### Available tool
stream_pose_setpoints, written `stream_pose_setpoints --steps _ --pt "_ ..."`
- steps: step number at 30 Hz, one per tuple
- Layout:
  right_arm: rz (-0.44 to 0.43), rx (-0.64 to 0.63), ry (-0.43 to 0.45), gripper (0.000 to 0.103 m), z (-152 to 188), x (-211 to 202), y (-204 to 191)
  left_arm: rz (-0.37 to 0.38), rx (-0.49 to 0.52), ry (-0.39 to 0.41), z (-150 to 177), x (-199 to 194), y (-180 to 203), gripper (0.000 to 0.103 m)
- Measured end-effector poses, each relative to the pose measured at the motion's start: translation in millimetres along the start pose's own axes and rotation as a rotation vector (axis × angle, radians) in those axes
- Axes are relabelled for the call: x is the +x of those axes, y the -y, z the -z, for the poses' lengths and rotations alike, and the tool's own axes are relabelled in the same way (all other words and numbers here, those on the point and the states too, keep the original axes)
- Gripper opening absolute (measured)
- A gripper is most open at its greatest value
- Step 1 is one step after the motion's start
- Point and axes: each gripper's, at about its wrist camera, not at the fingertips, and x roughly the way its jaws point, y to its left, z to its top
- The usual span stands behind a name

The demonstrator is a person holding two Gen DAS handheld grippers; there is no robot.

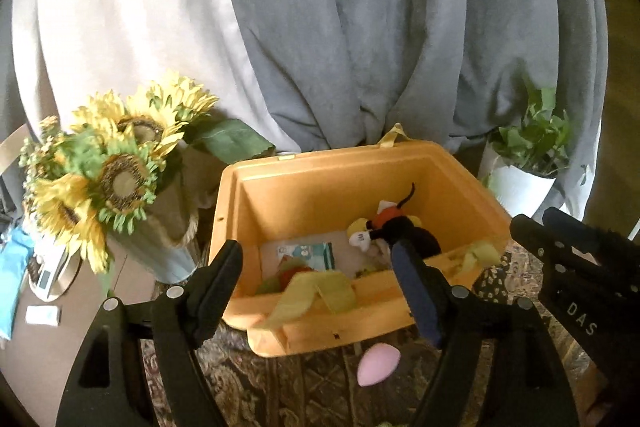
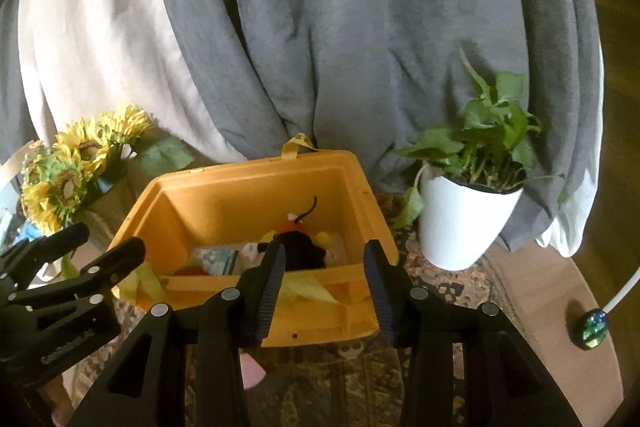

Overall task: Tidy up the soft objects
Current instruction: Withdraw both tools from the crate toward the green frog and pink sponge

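Note:
An open orange bin (image 1: 304, 187) (image 2: 360, 187) sits on a patterned rug. Inside lie a black, orange and yellow plush toy (image 1: 396, 227) (image 2: 300, 247), a small teal-and-white packet (image 1: 306, 253) (image 2: 216, 259) and a red-orange soft item (image 1: 294, 273). Yellow-green ribbon (image 1: 316, 293) drapes over the bin's near rim. A pink soft egg-shaped object (image 1: 376, 363) (image 2: 251, 371) lies on the rug in front of the bin. My left gripper (image 1: 316, 267) is open and empty above the bin's near rim. My right gripper (image 2: 324, 267) is open and empty, also at the near rim.
A vase of artificial sunflowers (image 1: 116, 179) (image 2: 68, 167) stands left of the bin. A white pot with a green plant (image 2: 464, 219) (image 1: 520, 183) stands right of it. Grey and white cloth (image 1: 360, 27) hangs behind. A shiny marble (image 2: 594, 323) lies on the floor at right.

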Motion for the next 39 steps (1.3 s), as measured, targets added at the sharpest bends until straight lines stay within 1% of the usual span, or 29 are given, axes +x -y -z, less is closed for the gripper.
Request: stream_pose_setpoints --steps 6,10,17,23,31,39 --pt "-0.007 -0.004 0.009 0.042 8.2 -21.0 14.5 -0.015 -0.013 0.019 13.9 -23.6 14.7 0.077" --pt "-0.012 -0.021 0.009 0.047 18.1 -34.1 24.1 -0.014 -0.021 0.009 29.2 -33.6 24.5 0.079" --pt "-0.038 -0.026 -0.001 0.047 37.9 -47.7 40.7 -0.026 -0.045 -0.012 61.1 -44.6 37.9 0.079" --pt "-0.082 -0.048 -0.036 0.047 59.3 -49.7 46.8 -0.040 -0.052 -0.032 86.6 -47.8 46.1 0.083" --pt "-0.127 -0.071 -0.102 0.047 86.0 -41.9 54.1 -0.043 -0.080 -0.108 124.8 -41.0 54.7 0.083" --pt "-0.163 -0.099 -0.176 0.047 109.7 -30.1 56.6 -0.036 -0.094 -0.164 153.6 -30.4 61.0 0.083"
